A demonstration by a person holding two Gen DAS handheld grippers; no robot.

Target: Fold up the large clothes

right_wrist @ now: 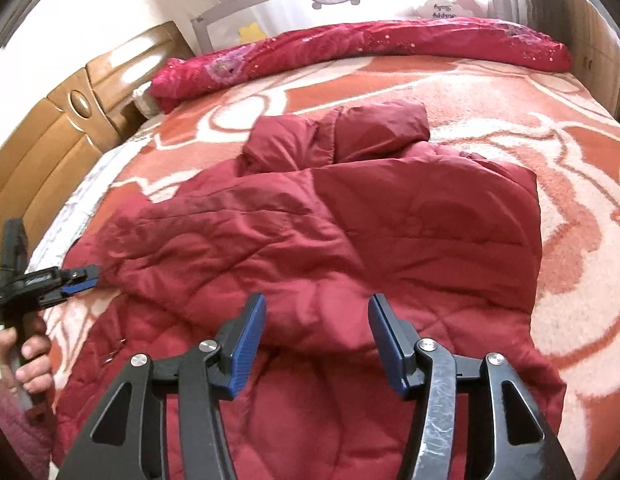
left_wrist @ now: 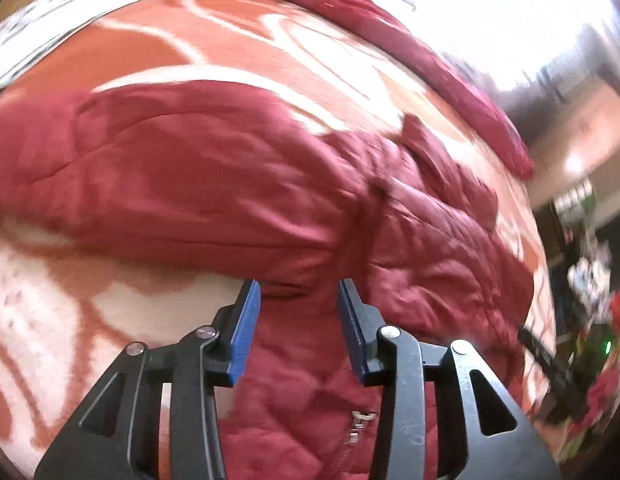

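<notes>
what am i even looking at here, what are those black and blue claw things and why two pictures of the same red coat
There is no robot here. A person holds a handheld claw in each hand, and each claw carries a wide-angle camera looking along its two blue-padded fingers. So one picture comes from the left claw, the other from the right claw.

Both look down at a bed covered by an orange and white blanket. A dark red quilted jacket lies on it, partly folded, its hood toward a rolled red quilt at the far edge.

Both claws are open and hold nothing. In the right view you also see the person's hand gripping the left claw's handle.
</notes>
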